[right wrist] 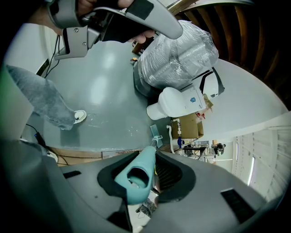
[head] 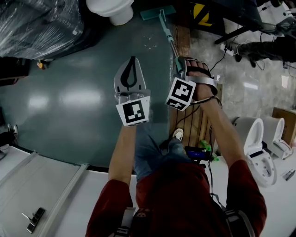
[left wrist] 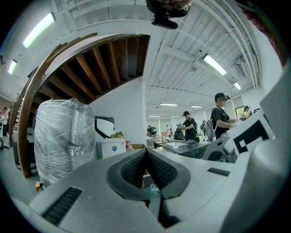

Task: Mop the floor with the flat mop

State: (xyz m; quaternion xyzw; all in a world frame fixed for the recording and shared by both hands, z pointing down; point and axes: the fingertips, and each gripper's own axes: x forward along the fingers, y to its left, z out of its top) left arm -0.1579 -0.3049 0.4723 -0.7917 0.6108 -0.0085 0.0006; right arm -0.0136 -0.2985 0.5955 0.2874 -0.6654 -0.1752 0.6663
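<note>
One toilet (head: 111,8) beside flat mop (head: 157,13), plastic-wrapped bundle (head: 39,23), perhaps furniture, nearby

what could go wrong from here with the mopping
1. Only the right hand-held gripper is clamped on the mop handle. The left hand-held gripper is shut and empty, so the handle may twist or slip.
2. The mop head lies close to the toilet and could knock it.
3. Cables trail on the floor at the person's right and might snag.
</note>
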